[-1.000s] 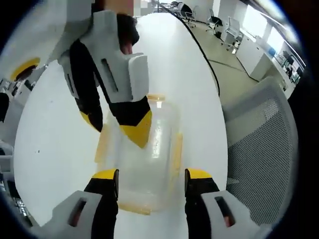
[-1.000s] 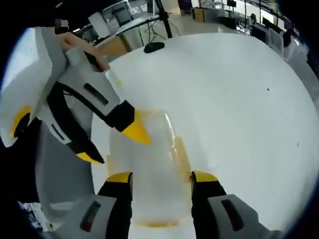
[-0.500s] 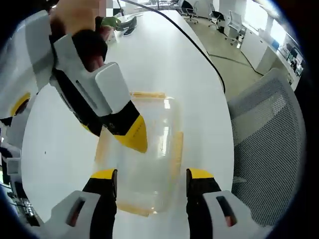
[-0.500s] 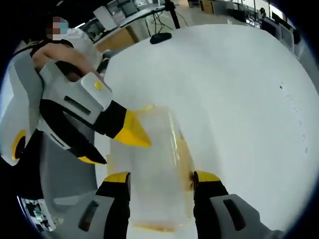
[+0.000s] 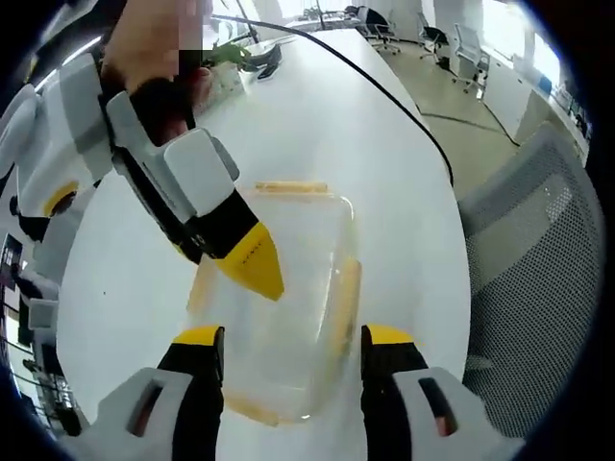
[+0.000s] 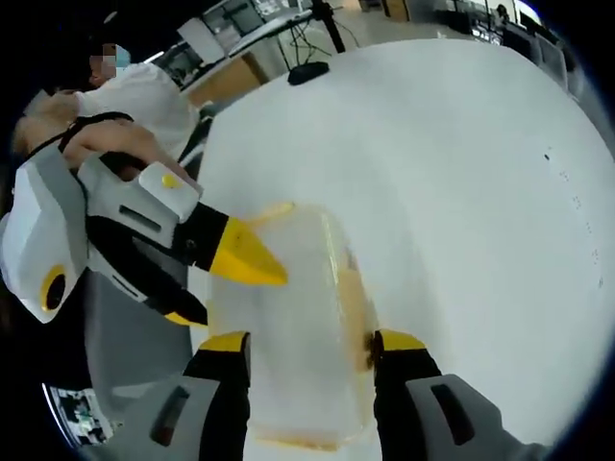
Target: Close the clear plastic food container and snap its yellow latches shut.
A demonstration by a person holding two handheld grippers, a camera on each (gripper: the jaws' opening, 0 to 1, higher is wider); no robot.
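Container: clear plastic food container lies on the white table, just beyond the left gripper's yellow tips; in the right gripper view the same container lies between and beyond the right gripper's tips. Nothing can be made out inside it.
Lid: it looks to sit on the box; whether it is pressed fully home cannot be told.
Yellow latches: one along the far edge, one on the right side, one on the left, one at the near edge.
Left gripper: jaws apart, holding nothing, straddling the container's near end.
Right gripper: jaws apart, holding nothing; in the left gripper view it reaches in from the upper left, one yellow tip over the lid.
Around: black cable running across the table; mesh office chair at the right.
Room: open office with desks and chairs in the far background.
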